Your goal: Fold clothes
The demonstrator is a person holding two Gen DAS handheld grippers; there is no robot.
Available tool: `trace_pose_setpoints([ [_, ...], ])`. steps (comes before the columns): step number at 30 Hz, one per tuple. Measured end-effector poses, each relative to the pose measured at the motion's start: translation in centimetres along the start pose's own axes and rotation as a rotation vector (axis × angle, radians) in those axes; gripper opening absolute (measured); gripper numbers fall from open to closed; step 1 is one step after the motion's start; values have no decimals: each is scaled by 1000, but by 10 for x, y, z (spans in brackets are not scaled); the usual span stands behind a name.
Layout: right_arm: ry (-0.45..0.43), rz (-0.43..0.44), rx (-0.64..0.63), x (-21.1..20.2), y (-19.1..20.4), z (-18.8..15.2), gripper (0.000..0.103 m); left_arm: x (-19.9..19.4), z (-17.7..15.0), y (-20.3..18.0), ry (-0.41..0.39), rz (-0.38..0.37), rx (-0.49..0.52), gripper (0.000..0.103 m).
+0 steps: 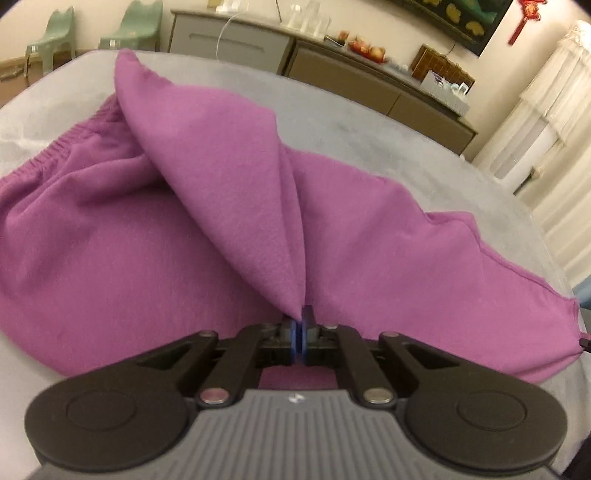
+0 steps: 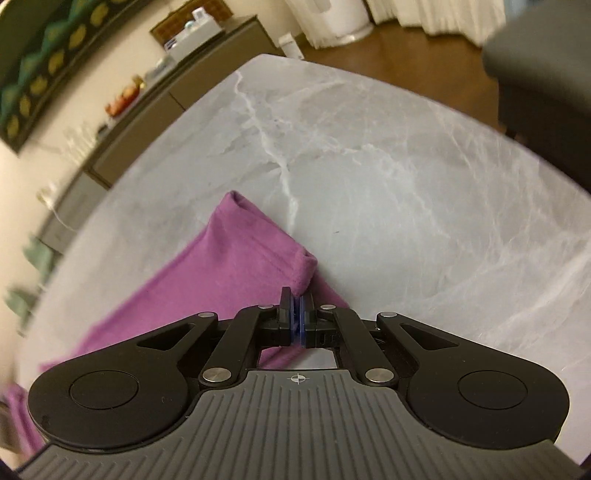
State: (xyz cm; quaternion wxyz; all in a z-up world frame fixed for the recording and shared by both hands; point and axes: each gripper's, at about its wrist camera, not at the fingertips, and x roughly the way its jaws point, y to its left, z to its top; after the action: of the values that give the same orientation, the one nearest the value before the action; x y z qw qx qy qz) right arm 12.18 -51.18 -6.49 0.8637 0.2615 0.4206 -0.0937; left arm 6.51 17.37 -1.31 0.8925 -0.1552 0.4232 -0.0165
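both grippers, left gripper (image 1: pixel 300 325) and right gripper (image 2: pixel 297 306), fingers clenched on purple garment (image 1: pixel 221 192); thin pinches may slip; raised fold could collapse askew onto tabletop (image 2: pixel 388 184).

Black linkage grippers (image 1: pixel 298 334) — blue pads, silver rivets, ribbed grey housing.

One purple garment (image 1: pixel 155 236) is lying on one table (image 2: pixel 406 184), two tongs (image 1: pixel 300 325) (image 2: pixel 296 299) are pinching it, and two green chairs (image 1: pixel 55 29) are standing behind.
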Motion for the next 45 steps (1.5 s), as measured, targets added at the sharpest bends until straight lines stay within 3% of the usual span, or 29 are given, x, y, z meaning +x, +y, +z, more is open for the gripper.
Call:
trace_pose_setpoints([
  [2,-26,-44,-49,-1,7,1,3,-5,-2,-5,-33,8,23,19],
  [3,-52,-70,-59,-3,8,2,21,-10,-3,-5,-52,7,31,34],
  [4,-107,-117,-64,-10,10,3,41,-16,-3,-4,-75,1,34,41],
  [6,-251,-230,-71,-32,12,4,58,-30,-1,7,-125,-24,-11,50],
  [8,-345,-273,-61,-49,15,3,59,-43,3,23,-166,-45,-79,51],
  [11,-368,-164,-99,-58,35,-7,59,-50,18,53,-177,-33,-205,51],
  [16,-214,85,-392,-35,116,-45,59,-43,40,113,-127,121,-398,46],
  [18,-138,131,-463,-18,137,-58,59,-37,44,135,-95,198,-434,46],
  [19,-102,118,-489,-7,143,-62,59,-34,43,144,-73,251,-436,45],
  [20,-74,75,-510,3,145,-65,59,-34,42,150,-67,286,-453,30],
  [21,-55,15,-519,11,143,-66,58,-36,41,154,-79,289,-479,28],
  [24,-88,-121,-524,10,140,-62,58,-44,40,166,-116,295,-556,30],
  [26,-126,-136,-546,-1,154,-61,58,-48,47,168,-153,220,-600,39],
  [29,-167,-37,-638,-23,216,-68,58,-50,71,163,-210,131,-610,44],
  [32,-183,142,-785,-40,316,-91,65,-46,83,163,-235,127,-604,47],
  [34,-168,264,-901,-46,390,-119,82,-41,78,176,-216,106,-648,46],
  [38,-88,468,-1098,-43,539,-181,89,-39,59,201,-153,-3,-778,44],
  [42,0,530,-1242,2,669,-243,90,-40,46,214,-125,-17,-825,45],
  [45,57,504,-1313,42,739,-293,91,-37,38,227,-103,-50,-886,45],
])
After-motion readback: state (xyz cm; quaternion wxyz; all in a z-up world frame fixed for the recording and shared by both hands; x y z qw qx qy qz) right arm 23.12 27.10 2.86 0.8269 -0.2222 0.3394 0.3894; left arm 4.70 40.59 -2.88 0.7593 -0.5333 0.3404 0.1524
